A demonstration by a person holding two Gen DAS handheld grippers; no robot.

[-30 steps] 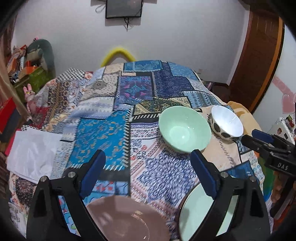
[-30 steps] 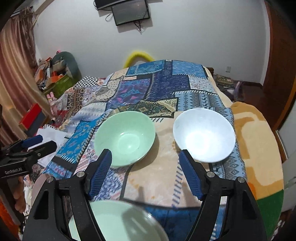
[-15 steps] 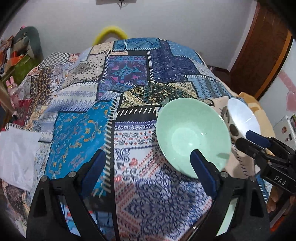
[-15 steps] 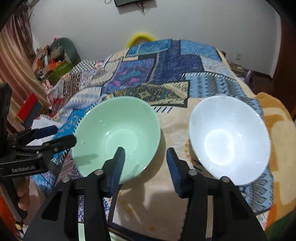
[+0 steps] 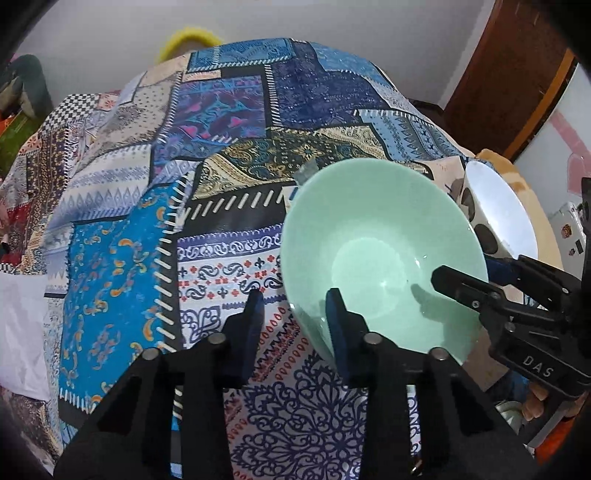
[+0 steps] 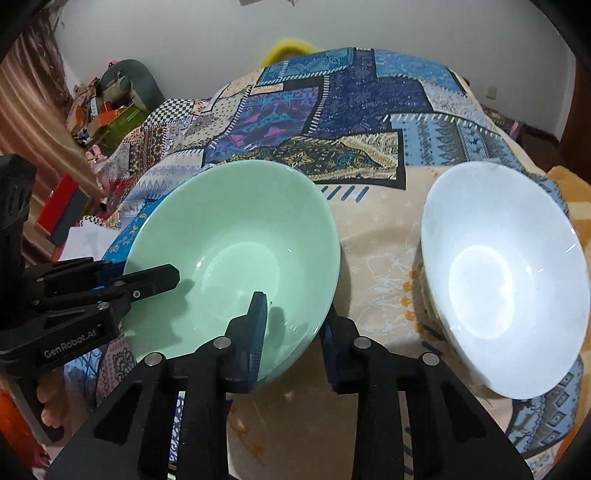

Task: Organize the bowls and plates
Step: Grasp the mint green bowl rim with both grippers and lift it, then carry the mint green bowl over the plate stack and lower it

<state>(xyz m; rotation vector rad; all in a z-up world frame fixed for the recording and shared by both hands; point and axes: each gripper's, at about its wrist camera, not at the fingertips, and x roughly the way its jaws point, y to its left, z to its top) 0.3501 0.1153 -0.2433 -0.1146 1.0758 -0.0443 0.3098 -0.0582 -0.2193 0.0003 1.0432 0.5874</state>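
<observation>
A lived-in room of a home: a patchwork cloth (image 6: 369,92) covers the table, a wooden door (image 5: 509,74) stands in the plain white wall (image 6: 221,33), and boxes and clutter (image 6: 103,110) pile beside a curtain (image 6: 26,122).

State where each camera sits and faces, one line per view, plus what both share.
Left wrist: on the left gripper, tilted down at the green bowl; its jaws, which have just been closing, straddle the rim; right gripper and right hand show at right.
Right wrist: on the right gripper, tilted down between green bowl and white bowl; its jaws, which have just been closing, straddle the same rim; left gripper and left hand at left.
Shared: both bowls, both grippers, the quilt.
</observation>
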